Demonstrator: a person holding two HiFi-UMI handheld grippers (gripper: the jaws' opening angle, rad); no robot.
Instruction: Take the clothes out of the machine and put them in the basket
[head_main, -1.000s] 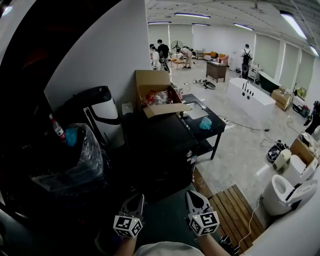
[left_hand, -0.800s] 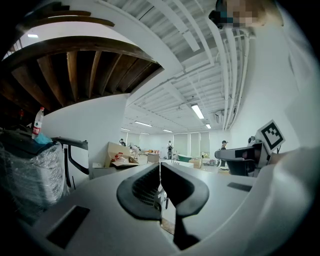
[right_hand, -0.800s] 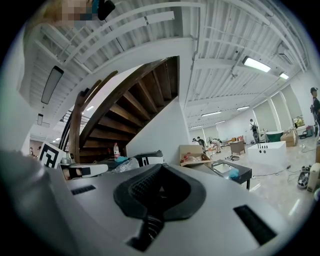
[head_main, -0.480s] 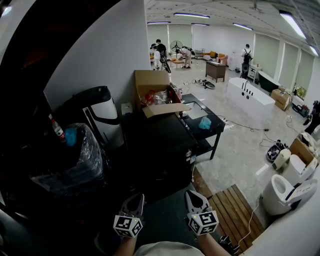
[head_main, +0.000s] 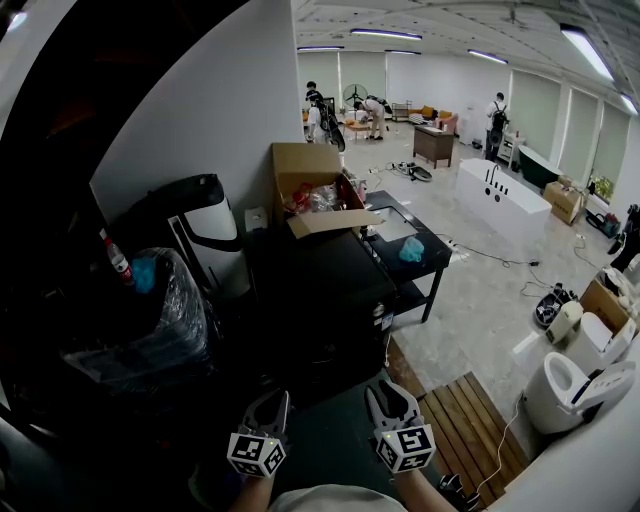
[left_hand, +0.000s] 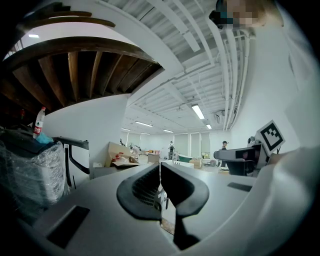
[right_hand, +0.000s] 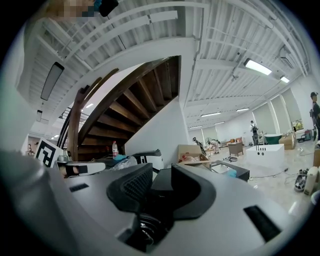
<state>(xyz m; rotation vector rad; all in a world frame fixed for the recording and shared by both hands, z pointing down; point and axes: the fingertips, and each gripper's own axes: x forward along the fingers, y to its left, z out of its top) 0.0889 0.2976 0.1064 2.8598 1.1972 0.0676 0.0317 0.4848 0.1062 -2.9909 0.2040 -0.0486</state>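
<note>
Machine: tough call. A big dark block (head_main: 315, 290) sits just ahead of both grippers, too dim to say whether that's it. The clothes and basket can't be picked out in the gloom.
Left gripper (head_main: 270, 400): low in the head view and pointing level at the dark block. Its jaws are pressed together with nothing between them.
Right gripper (head_main: 392, 390): just beside the left one, also level. Its jaws have just been easing apart, and the narrow gap is empty.
Gap to the block: both grippers sit short of it, not touching.
Left of the block: plastic-wrapped bundle (head_main: 165, 320) with a red-labelled bottle (head_main: 117, 262) behind it, then a white-and-black appliance (head_main: 205, 225).
Behind the block: open cardboard box (head_main: 312, 185), and a black worktop (head_main: 432, 262) carrying a blue-green scrap (head_main: 412, 247).
Right side: slatted wooden platform (head_main: 465, 425) on the floor.
</note>
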